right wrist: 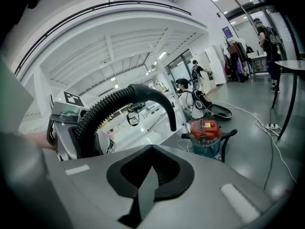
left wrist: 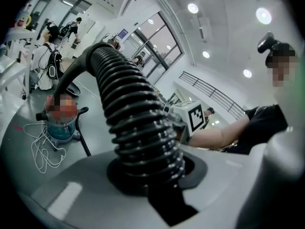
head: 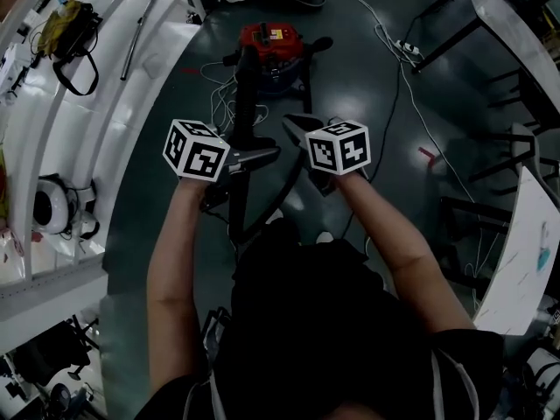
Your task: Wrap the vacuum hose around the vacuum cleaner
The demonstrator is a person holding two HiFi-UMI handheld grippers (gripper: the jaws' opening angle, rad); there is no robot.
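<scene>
The red-topped vacuum cleaner (head: 273,46) stands on the dark floor ahead of me; it also shows in the left gripper view (left wrist: 62,123) and the right gripper view (right wrist: 206,136). Its black ribbed hose (head: 245,90) runs from the cleaner toward me. My left gripper (head: 262,156) is shut on the hose (left wrist: 138,123), which rises out of its jaws and arches over toward the cleaner. The right gripper (head: 296,125) sits just right of the hose, shut with nothing between its jaws (right wrist: 150,173). From there I see the hose's curved end (right wrist: 143,92) and the left gripper (right wrist: 66,128).
A white cord (head: 223,94) lies in loose loops on the floor left of the cleaner. White benches (head: 105,77) with gear line the left side. Dark-legged tables (head: 516,33) stand at the right, with a power strip (head: 407,49) and cable. People stand far off (right wrist: 267,37).
</scene>
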